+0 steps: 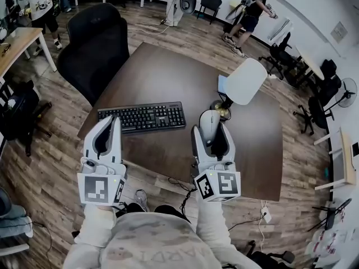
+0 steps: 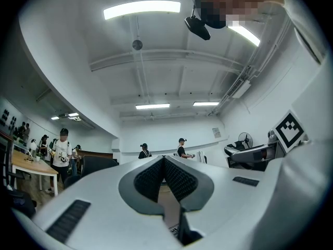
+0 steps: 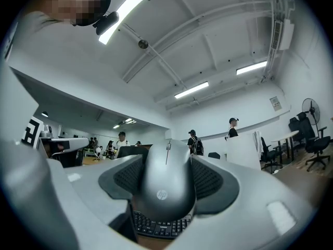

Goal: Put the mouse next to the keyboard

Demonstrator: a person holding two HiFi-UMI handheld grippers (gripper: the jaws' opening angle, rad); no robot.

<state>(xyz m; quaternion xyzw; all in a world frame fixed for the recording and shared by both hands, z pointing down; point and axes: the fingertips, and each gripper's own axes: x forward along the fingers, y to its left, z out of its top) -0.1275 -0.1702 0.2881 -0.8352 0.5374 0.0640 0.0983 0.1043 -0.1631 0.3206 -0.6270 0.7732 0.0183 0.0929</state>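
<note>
A grey mouse (image 1: 210, 124) is held between the jaws of my right gripper (image 1: 211, 131), lifted above the brown table (image 1: 168, 77) just right of the black keyboard (image 1: 143, 116). In the right gripper view the mouse (image 3: 166, 178) fills the gap between the ribbed pads, with the keyboard (image 3: 158, 225) showing beneath it. My left gripper (image 1: 109, 126) hovers over the keyboard's left end with its jaws closed together. In the left gripper view its pads (image 2: 151, 178) meet at the tip with nothing between them.
A white desk lamp (image 1: 241, 83) stands on the table right behind the mouse. A black office chair (image 1: 95, 49) sits at the table's far left. Several people stand at the back of the room. Cables (image 1: 179, 186) hang at the table's near edge.
</note>
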